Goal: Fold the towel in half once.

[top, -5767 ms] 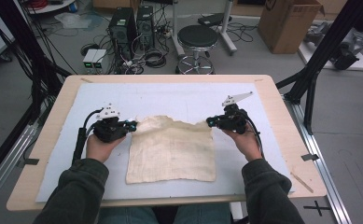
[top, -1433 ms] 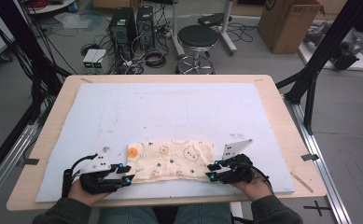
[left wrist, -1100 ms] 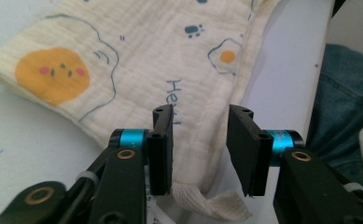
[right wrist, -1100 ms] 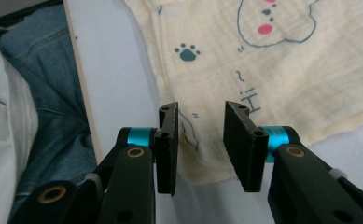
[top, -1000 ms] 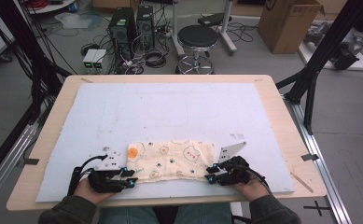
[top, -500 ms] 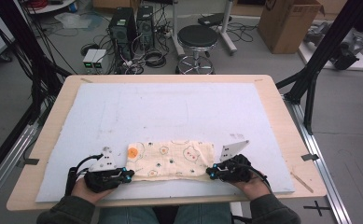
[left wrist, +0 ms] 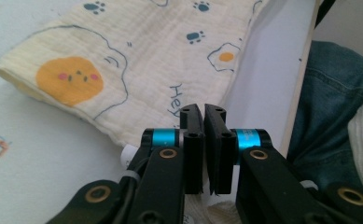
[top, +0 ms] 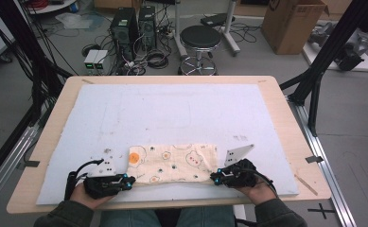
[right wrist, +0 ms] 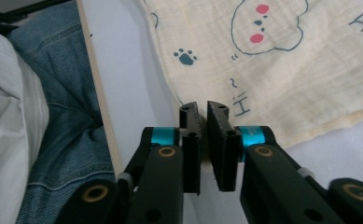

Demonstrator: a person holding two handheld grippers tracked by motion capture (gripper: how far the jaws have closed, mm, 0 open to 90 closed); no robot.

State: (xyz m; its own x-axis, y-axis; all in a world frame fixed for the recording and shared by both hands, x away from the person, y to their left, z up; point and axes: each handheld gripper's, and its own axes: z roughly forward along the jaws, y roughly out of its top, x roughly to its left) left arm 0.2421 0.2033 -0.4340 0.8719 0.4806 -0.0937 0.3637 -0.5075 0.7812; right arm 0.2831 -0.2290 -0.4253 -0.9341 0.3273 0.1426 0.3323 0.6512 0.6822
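A cream cloth (top: 172,163) printed with egg and paw figures lies folded into a strip near the table's front edge. My left gripper (top: 130,179) sits at its near left corner and my right gripper (top: 214,178) at its near right corner. In the left gripper view the jaws (left wrist: 203,109) stand almost together over the cloth's (left wrist: 146,56) near edge, with fabric showing low between them. The right gripper view shows the same: the jaws (right wrist: 203,106) leave a thin slit over the cloth (right wrist: 286,60) corner. Both pairs of jaws have just been opening slightly.
A white mat (top: 181,113) covers the wooden table (top: 285,118). The person's denim-clad legs (left wrist: 328,116) are just past the table's front edge. A stool (top: 199,38), computer cases and cables stand on the floor beyond the far edge.
Several seconds ago the cloth lay spread out with both grippers at its far corners. Now it is a folded strip and both grippers are at the front edge. Over the last second both hands stay put.
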